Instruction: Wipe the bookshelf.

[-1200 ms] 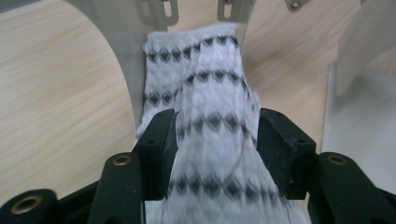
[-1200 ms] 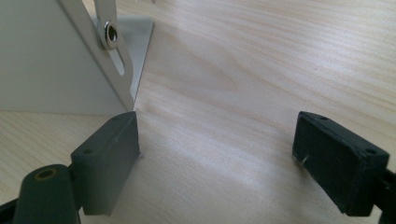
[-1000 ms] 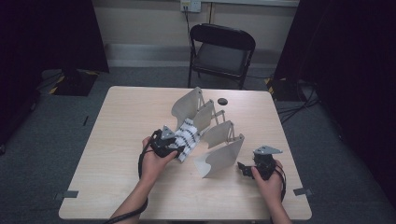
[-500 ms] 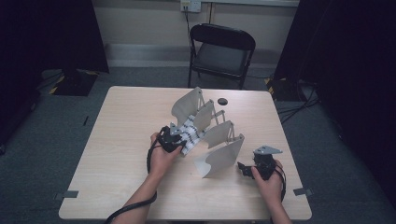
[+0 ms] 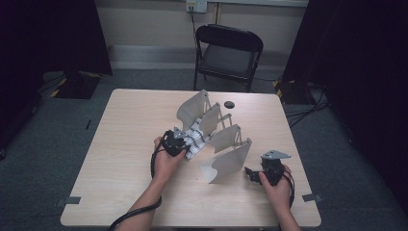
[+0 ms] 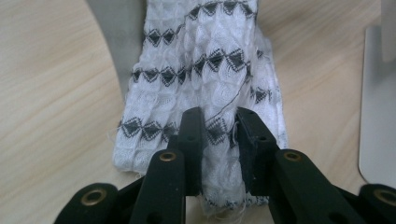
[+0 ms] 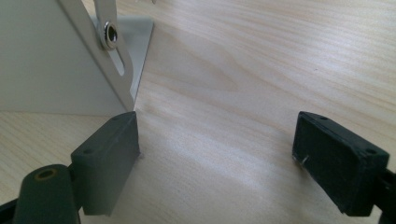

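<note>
A white cloth with rows of black diamonds (image 5: 196, 137) (image 6: 196, 60) lies on the table between the plates of a grey metal rack (image 5: 226, 161). My left gripper (image 5: 179, 140) (image 6: 219, 123) is at the cloth's near end. Its jaws have just been closing, and they now pinch a bunched fold of the cloth between the pads. My right gripper (image 5: 250, 173) (image 7: 217, 135) rests low on the table beside the rack's front plate (image 7: 51, 60). Its jaws stand wide apart with only bare wood between them, and its left finger (image 7: 109, 158) is close to the plate's corner.
The rack has several curved upright plates running diagonally across the middle of the light wooden table (image 5: 120, 144). A small black disc (image 5: 229, 104) lies near the far edge. A black folding chair (image 5: 228, 53) stands behind the table.
The left gripper has edged toward the rack and its jaws have narrowed onto the cloth's end. The right hand has kept still.
</note>
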`<state>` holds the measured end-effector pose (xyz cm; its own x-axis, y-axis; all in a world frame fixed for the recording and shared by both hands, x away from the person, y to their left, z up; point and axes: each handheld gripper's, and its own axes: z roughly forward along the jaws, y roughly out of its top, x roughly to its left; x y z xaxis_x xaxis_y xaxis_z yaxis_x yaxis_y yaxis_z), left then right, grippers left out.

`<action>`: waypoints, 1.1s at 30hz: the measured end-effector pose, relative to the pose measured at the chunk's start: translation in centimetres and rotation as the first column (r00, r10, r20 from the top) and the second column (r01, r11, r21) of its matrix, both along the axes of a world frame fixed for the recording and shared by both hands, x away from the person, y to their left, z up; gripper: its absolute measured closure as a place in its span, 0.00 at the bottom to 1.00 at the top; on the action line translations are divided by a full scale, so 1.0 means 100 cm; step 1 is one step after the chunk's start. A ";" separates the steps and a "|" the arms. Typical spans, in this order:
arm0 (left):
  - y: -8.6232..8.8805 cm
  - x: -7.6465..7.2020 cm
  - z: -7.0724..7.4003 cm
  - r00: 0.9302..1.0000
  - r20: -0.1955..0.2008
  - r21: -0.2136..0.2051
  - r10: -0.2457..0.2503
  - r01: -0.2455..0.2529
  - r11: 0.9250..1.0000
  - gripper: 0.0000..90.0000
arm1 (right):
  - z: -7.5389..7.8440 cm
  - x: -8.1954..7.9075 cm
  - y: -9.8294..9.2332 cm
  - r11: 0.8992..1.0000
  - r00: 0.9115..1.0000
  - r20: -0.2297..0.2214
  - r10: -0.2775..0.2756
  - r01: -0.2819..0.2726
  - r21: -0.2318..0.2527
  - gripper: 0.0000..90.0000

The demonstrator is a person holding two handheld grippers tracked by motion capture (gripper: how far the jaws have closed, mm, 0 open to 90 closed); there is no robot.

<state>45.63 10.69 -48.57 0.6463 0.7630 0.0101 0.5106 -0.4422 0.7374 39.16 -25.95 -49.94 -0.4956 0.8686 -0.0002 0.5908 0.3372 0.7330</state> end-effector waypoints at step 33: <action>-0.022 0.017 0.001 1.000 0.018 0.006 -0.008 0.008 1.000 0.79 | 0.000 0.000 0.000 1.000 1.000 0.001 0.001 -0.001 0.000 0.16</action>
